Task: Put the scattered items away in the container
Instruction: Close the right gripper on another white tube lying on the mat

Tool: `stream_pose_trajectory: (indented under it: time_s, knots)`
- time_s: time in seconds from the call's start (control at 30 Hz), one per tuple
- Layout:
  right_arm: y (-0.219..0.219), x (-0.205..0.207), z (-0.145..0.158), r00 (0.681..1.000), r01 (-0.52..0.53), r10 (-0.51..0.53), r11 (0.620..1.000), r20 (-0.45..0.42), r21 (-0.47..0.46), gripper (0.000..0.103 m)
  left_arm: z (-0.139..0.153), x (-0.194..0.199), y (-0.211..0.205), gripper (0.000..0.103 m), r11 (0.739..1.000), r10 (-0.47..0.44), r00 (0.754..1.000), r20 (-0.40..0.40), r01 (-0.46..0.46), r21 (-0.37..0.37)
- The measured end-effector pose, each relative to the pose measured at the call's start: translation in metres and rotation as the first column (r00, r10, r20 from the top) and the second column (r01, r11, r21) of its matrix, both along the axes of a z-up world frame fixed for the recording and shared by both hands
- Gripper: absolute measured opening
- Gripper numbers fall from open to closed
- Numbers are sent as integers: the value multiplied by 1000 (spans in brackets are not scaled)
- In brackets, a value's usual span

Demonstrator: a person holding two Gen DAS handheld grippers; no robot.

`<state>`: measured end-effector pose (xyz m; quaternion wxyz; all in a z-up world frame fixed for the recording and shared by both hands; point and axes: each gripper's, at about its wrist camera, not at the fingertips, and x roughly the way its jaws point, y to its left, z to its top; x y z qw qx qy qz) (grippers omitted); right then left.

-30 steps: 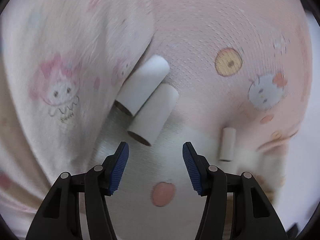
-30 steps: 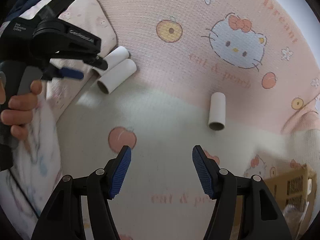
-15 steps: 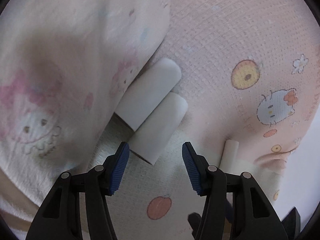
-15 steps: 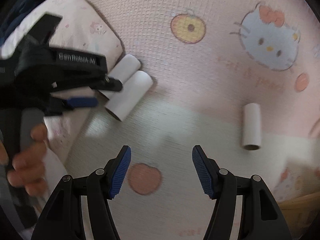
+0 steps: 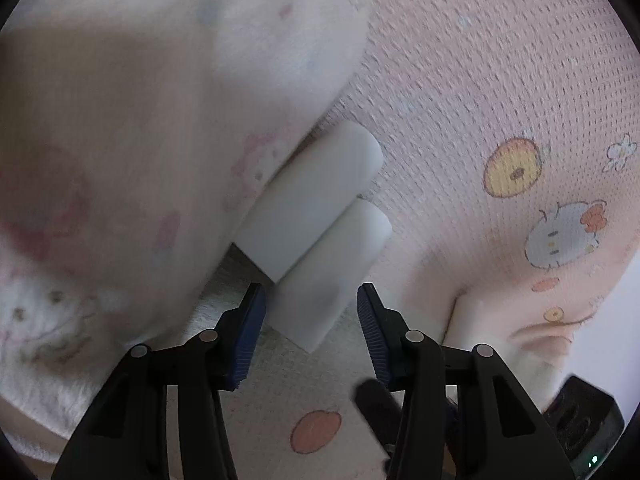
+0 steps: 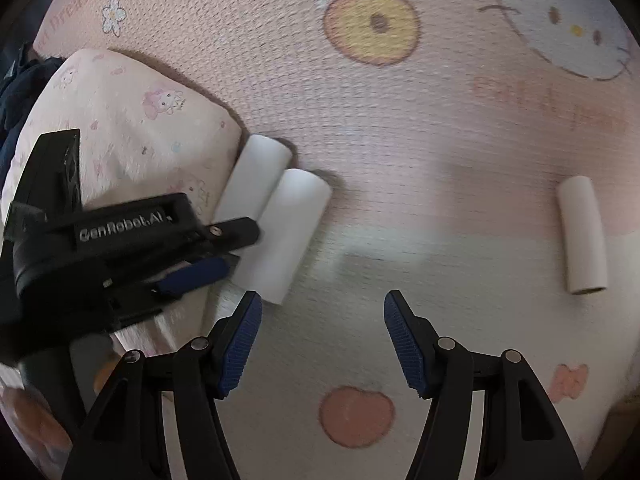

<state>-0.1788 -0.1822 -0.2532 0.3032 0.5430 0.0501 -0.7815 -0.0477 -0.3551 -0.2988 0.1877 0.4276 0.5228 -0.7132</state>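
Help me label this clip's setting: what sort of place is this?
Probably a bedroom, likely on a bed: a pink waffle-knit blanket printed with cartoon cats and fruit covers the surface, a soft pale-pink character-print pillow lies on it, and white cardboard tubes are scattered about.

My fingers (image 5: 250,338) were matt black plastic with ribbed blue pads that looked rubbery, held by small bright metal pins. The two paper tubes (image 5: 320,232) before them were white, matt and smooth, like plain cardboard; a third tube (image 6: 582,234) looked the same. The blanket (image 6: 400,112) under them was a pink, waffle-textured cloth, rough and dull. The pillow (image 6: 132,120) beside the tubes wore a softer, fuzzier printed fabric without any shine.
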Motion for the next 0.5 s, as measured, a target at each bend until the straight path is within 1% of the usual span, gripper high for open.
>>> stream_pose_trajectory:
  time_s: [0.03,0.13,0.27,0.4,0.43,0.47,0.5]
  knots:
    - [-3,-1,-2,1000,-7,7,1000,12,-7,61,-1,-1,0,42,1000,-3,1000,0,3,6]
    - [-13,-3,-10,999,-20,21,1000,48,-23,61,-6,-5,1,36,999,-14,1000,-17,15,47]
    - [-19,-6,-17,998,-19,20,1000,61,-23,61,-12,-12,3,36,994,-50,998,-37,53,97]
    - [-19,-11,-23,995,-4,7,999,97,-32,61,-17,-18,8,36,988,-91,995,-35,95,121]
    - [-19,-12,-24,995,0,3,1000,103,-31,60,-18,-19,9,36,988,-97,995,-29,100,121]
    - [-19,-13,-25,994,3,0,1000,110,-29,54,-18,-20,9,36,988,-98,995,-27,101,120]
    - [-18,-15,-26,993,8,-5,1000,117,-29,51,-18,-21,9,36,988,-98,995,-31,101,121]
